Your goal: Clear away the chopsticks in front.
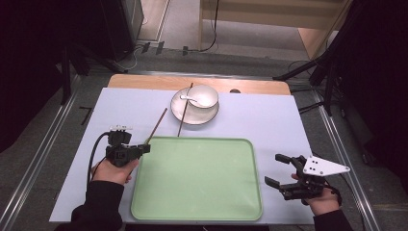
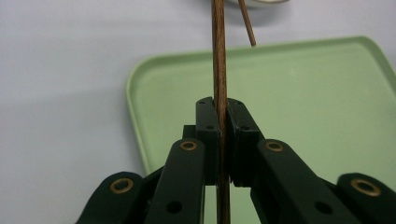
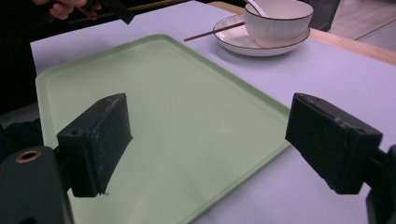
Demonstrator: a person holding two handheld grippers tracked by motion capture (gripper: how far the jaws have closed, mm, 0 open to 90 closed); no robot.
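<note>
Your left gripper (image 1: pixel 139 149) had its jaws clamped on a chopstick (image 1: pixel 158 124) at the tray's (image 1: pixel 197 211) ten o'clock corner; your right gripper (image 1: pixel 278 169) hung with jaws wide apart at three o'clock.

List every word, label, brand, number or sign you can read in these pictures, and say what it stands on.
None can be read: the green tray, bowl, plate, chopsticks and both grippers, left and right, carry no legible text, label or number.
</note>
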